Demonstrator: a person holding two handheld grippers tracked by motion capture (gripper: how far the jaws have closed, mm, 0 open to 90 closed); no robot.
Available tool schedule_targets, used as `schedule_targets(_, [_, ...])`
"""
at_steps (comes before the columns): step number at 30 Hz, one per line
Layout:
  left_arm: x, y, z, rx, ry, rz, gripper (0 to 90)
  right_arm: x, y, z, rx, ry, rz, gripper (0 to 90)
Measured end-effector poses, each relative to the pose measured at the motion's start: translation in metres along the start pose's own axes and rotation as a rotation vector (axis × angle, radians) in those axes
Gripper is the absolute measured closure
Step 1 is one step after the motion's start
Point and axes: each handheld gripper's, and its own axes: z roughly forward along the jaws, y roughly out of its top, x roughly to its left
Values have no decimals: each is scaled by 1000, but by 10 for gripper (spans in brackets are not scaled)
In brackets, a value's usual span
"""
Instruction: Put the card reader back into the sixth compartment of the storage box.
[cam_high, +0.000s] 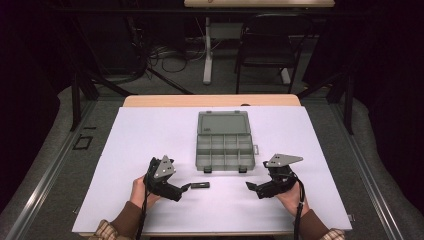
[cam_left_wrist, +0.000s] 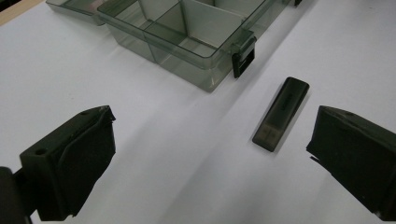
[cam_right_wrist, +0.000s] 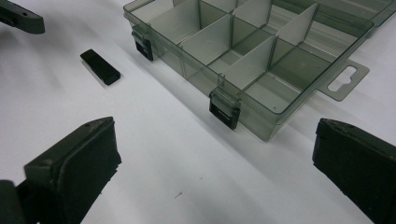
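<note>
My left hand-held gripper (cam_high: 186, 187) is low over the white counter (cam_high: 150, 135), and its jaws are wide open with nothing between them. The little black stick (cam_high: 200, 185) (it looks like a USB stick) lies flat on the counter just past the jaw tips. In the left gripper view the little black stick (cam_left_wrist: 281, 113) sits nearer my right-hand jaw, not touching it, with bare white counter all around.

My right hand-held gripper (cam_high: 248, 186) is also wide open and holds nothing. It points in toward the middle, well apart from the stick, with clear counter between them.

The grey box (cam_high: 225, 152) sits behind the stick, near the middle of the counter. Its lid (cam_high: 223, 122) is folded back flat, and the little rooms inside look empty. The front edge of the box has two black clips (cam_right_wrist: 224, 110), and the stick lies just in front of the left one, not touching. In the right gripper view the stick (cam_right_wrist: 100, 66) is off to the left of the box corner.

There is lots of open counter on both sides of the box and near my hands. The front edge of the counter is close under my arms.
</note>
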Motion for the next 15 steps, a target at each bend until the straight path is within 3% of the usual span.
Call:
schedule_targets(4, [1,3,1,14,-24,21,0,0,0,1,6,9,-1,0])
schedule_targets(11, [1,10,1,37,-23,67,1,1,1,1,2,7,-6,0])
schedule_targets(15, [2,16,1,68,-66,82,0,1,1,1,-1,9,-8,0])
